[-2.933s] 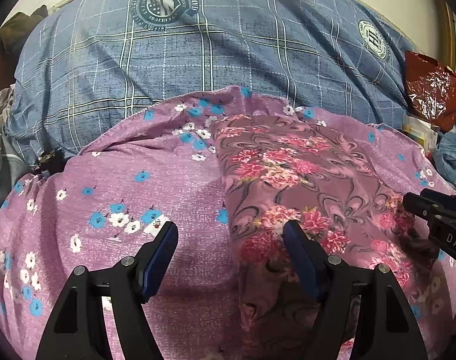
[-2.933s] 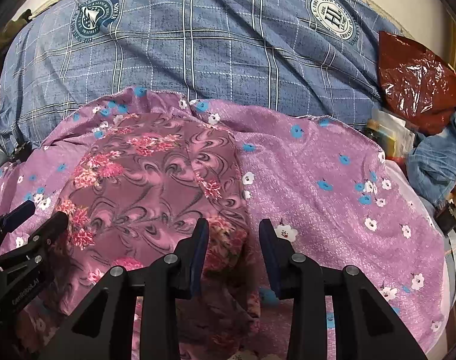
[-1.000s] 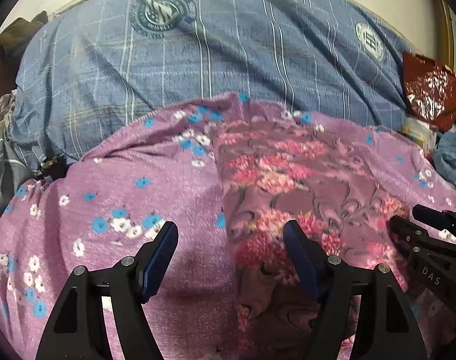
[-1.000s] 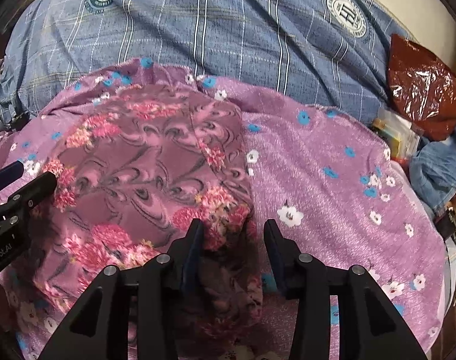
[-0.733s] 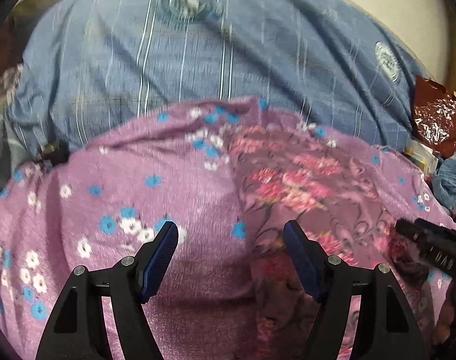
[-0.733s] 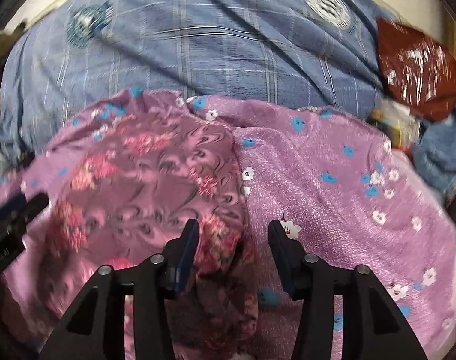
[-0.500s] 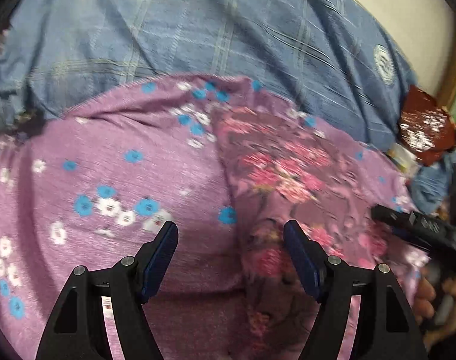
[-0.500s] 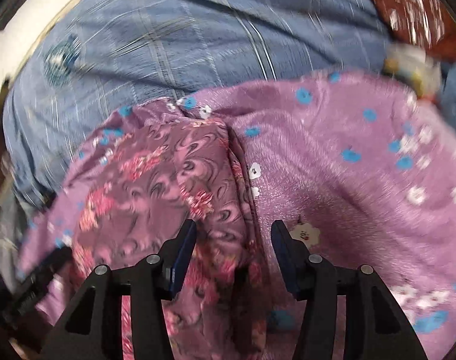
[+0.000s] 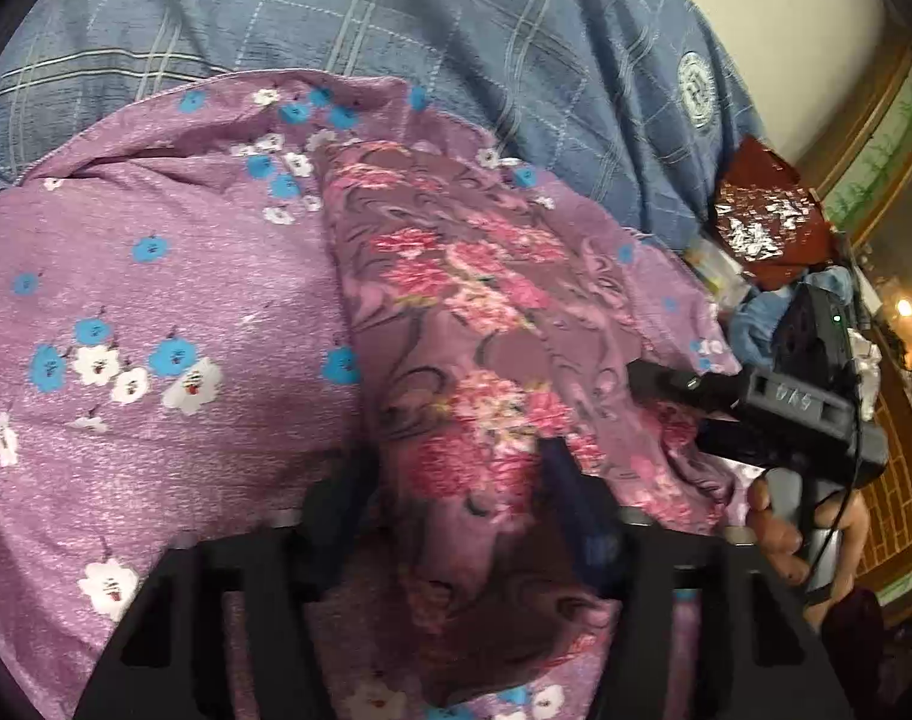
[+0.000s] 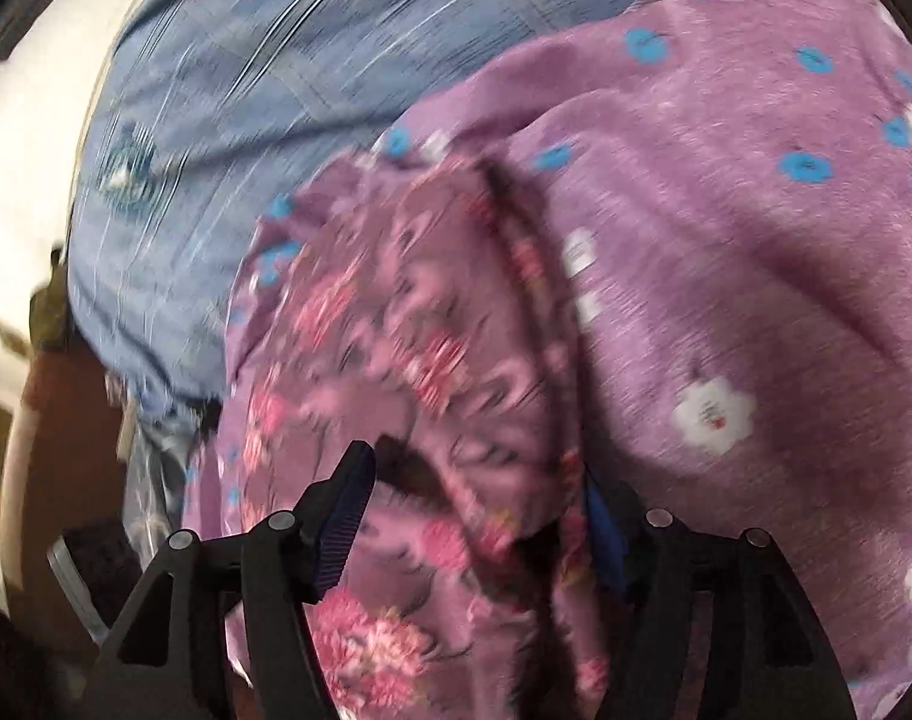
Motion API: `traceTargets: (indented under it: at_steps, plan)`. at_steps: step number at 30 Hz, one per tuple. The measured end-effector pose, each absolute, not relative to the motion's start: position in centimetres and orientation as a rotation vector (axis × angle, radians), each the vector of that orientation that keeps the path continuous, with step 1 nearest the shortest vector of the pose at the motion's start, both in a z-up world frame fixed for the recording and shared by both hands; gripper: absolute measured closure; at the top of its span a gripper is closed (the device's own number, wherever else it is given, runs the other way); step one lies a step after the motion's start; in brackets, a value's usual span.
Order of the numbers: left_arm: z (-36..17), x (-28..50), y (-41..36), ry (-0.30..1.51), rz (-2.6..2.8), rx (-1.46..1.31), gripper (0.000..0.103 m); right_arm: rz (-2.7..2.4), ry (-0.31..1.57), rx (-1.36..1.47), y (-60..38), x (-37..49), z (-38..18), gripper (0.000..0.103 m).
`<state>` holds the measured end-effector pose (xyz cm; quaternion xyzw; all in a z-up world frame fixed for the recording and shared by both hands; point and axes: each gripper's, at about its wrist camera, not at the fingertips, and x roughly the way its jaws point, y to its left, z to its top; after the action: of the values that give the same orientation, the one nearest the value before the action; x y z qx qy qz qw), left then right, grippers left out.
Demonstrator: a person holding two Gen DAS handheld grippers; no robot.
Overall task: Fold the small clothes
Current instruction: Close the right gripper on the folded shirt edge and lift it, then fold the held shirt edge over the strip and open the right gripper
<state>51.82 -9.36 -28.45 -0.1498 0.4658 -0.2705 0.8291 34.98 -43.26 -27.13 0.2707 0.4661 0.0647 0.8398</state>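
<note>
1. Writing: the blue plaid bedcover [image 9: 516, 48] carries a round white crest [image 9: 698, 91] whose lettering is too small to read. The right gripper [image 9: 684, 414], seen from the left wrist view, has raised characters on its dark body, also not legible.

2. The task's thing is the floral garment [image 9: 474, 324], mauve-brown with pink flower clusters and dark swirls, thin and soft. It lies folded into a long strip on top of a lilac cloth [image 9: 156, 312] printed with blue and white blossoms, which is spread over the bedcover.

3. The garment's near end sags in loose folds between the left gripper [image 9: 456, 498] fingers. In the right wrist view the garment [image 10: 396, 360] is blurred and bunches into a raised ridge.

4. A crinkled, shiny red-brown bag [image 9: 762, 216] lies at the far right beside a heap of blue fabric [image 9: 762, 324].

5. Left gripper: tilted down at the bed, its fingers about half apart and closing, the garment's near edge between them; the pads do not clearly press it.

6. Right gripper [image 10: 480, 510]: also tilted down and rolled, its fingers opening, with a fold of the garment between them and no clear pinch.

7. A hand [image 9: 780, 534] grips the right gripper's handle at the lower right.
</note>
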Motion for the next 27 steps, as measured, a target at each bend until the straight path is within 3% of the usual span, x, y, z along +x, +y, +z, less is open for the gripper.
traceTargets:
  at_steps: [9, 14, 17, 18, 19, 21, 27]
  plan:
    - [-29.4, 52.7, -9.8, 1.007, -0.525, -0.350, 0.043, 0.095, 0.969, 0.523, -42.9, 34.7, -27.3, 0.046]
    - [-28.9, 51.9, -11.4, 0.944, -0.523, -0.287, 0.057, 0.059, 0.945, 0.404, -41.1, 34.6, -27.0, 0.050]
    - [-28.3, 51.3, -11.6, 0.912, -0.516, -0.262, 0.072, 0.050, 0.916, 0.360, -40.5, 34.3, -26.3, 0.063]
    - [-27.9, 51.2, -11.5, 0.895, -0.517, -0.264, 0.075, 0.038, 0.898, 0.336, -40.3, 34.2, -26.0, 0.074]
    - [-27.5, 50.9, -11.4, 0.879, -0.519, -0.265, 0.077, 0.030, 0.870, 0.305, -39.9, 33.9, -25.4, 0.081]
    - [-26.8, 50.5, -11.2, 0.853, -0.520, -0.258, 0.078, 0.035, 0.819, 0.271, -39.3, 33.4, -24.2, 0.085]
    - [-25.2, 48.5, -10.5, 0.843, -0.564, -0.221, 0.077, 0.039, 0.758, 0.184, -37.2, 31.5, -21.4, 0.087]
